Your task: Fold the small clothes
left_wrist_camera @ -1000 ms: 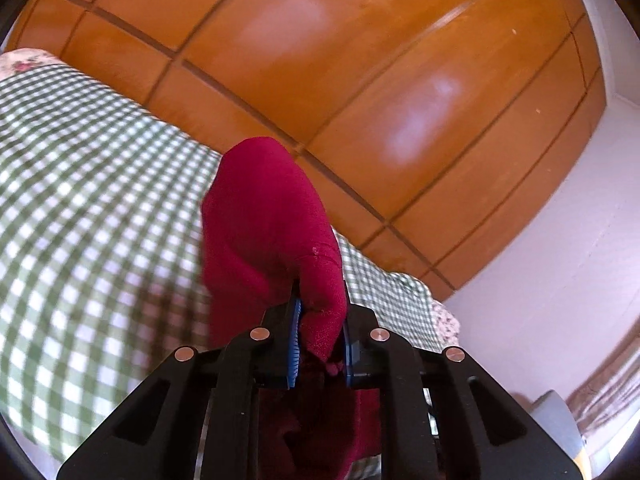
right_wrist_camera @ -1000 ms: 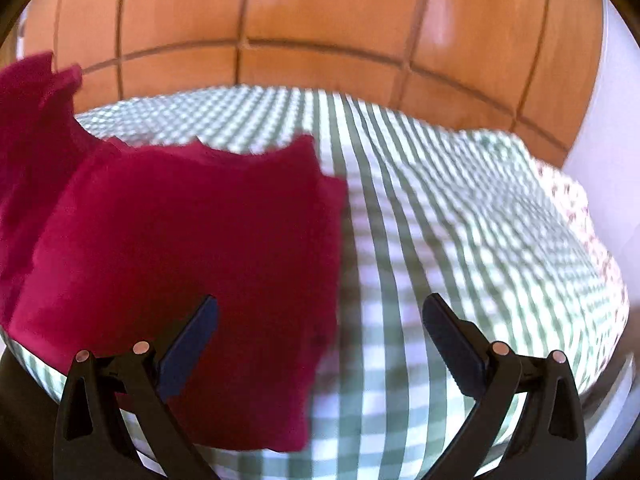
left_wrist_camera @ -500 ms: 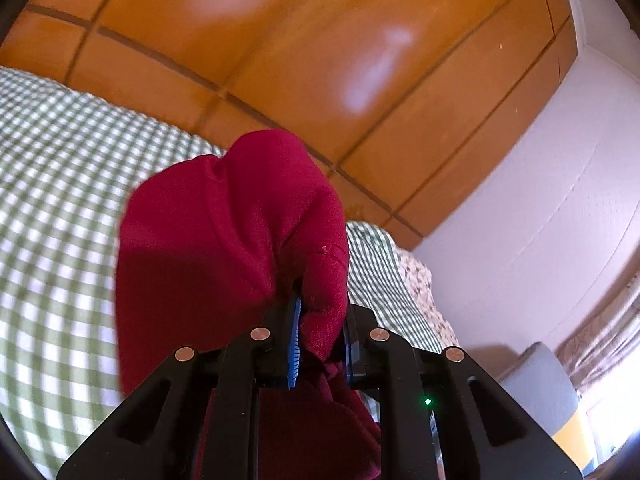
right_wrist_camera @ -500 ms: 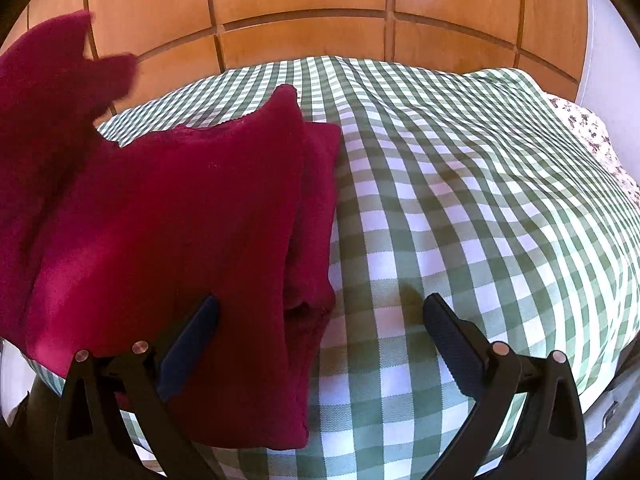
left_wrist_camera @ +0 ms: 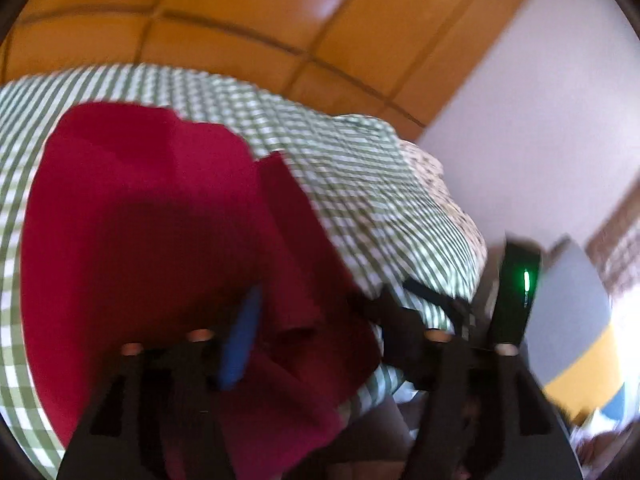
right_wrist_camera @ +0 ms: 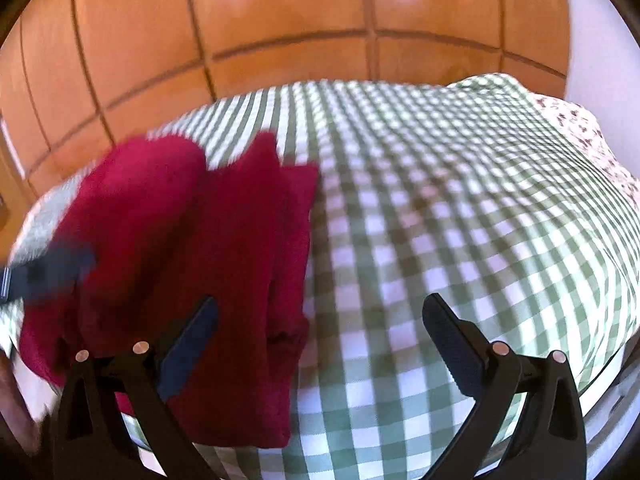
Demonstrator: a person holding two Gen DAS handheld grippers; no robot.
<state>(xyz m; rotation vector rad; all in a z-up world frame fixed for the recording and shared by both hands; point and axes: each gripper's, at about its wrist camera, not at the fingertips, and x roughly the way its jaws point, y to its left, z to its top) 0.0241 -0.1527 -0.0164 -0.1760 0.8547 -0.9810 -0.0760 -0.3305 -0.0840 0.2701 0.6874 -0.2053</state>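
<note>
A dark red garment point(left_wrist_camera: 160, 240) lies folded on the green-and-white checked bedspread point(left_wrist_camera: 360, 184). My left gripper point(left_wrist_camera: 316, 320) is open just above the garment's near right part, its fingers spread wide; the view is blurred. In the right wrist view the red garment point(right_wrist_camera: 224, 264) lies at the left on the bedspread point(right_wrist_camera: 460, 220). My right gripper point(right_wrist_camera: 320, 340) is open and empty, low over the bedspread, its left finger point(right_wrist_camera: 188, 348) over the garment's near edge. The left gripper point(right_wrist_camera: 44, 270) shows as a dark blur at the far left.
A brown panelled wooden wall point(right_wrist_camera: 320, 20) stands behind the bed. A floral sheet point(right_wrist_camera: 592, 140) shows at the bed's right edge. A white wall point(left_wrist_camera: 540, 120) and a grey and yellow object point(left_wrist_camera: 576, 340) lie to the right.
My left gripper has opened and let go of the red garment, which has dropped folded over onto the bed. The left gripper swung down and right. The right gripper stayed open.
</note>
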